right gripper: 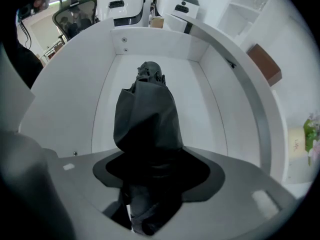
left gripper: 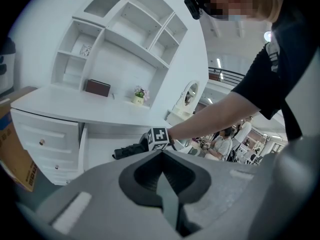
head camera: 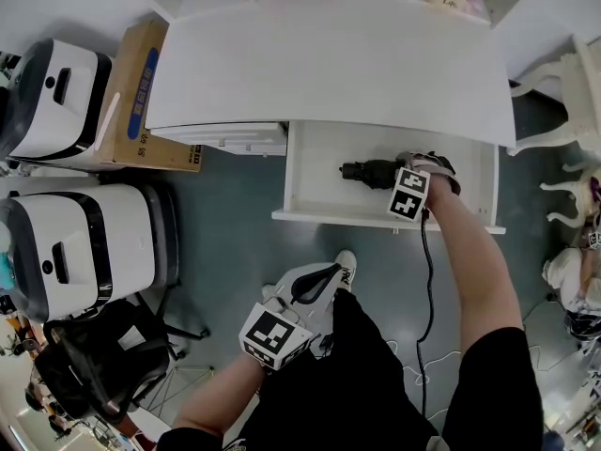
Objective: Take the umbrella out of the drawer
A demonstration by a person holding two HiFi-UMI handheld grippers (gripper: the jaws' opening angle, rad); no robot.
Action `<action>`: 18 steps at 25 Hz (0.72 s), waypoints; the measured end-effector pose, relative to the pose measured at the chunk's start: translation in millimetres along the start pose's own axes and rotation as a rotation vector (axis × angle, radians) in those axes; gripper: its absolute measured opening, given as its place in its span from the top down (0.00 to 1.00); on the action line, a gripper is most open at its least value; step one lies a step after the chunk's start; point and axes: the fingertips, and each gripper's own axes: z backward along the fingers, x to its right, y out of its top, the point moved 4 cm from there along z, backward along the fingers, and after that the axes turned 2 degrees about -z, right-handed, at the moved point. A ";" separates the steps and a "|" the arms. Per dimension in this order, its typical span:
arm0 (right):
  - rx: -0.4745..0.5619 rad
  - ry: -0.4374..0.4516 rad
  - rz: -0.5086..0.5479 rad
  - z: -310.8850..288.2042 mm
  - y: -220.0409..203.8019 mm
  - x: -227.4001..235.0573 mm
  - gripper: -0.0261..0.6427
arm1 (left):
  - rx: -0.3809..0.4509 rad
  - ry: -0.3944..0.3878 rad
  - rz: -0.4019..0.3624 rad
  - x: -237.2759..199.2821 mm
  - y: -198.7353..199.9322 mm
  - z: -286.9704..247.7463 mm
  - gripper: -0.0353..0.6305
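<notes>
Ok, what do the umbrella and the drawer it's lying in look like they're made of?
Umbrella: matte black fabric, likely synthetic, judging by its soft creased folds. Drawer: smooth white panels with small screw heads, probably painted or laminated board.

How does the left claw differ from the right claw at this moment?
The right claw reaches down into the open drawer; the left claw hangs low, away from the desk. The right claw has the black umbrella between its jaws, pressing or not I cannot tell; the left claw's jaws are together on nothing. Both bear a marker cube.
</notes>
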 end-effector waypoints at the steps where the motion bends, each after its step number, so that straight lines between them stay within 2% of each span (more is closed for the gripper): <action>1: 0.014 -0.008 -0.019 3.6 -1.1 -0.6 0.50 | 0.003 0.003 0.001 -0.1 -0.4 2.8 0.95; 10: 0.214 -0.098 -0.233 62.9 -0.4 -2.1 0.50 | 0.029 0.011 -0.010 3.7 1.1 22.1 0.95; 18: 0.503 -0.214 -0.490 165.8 26.2 -9.0 0.50 | 0.065 0.007 -0.052 7.0 9.3 53.0 0.95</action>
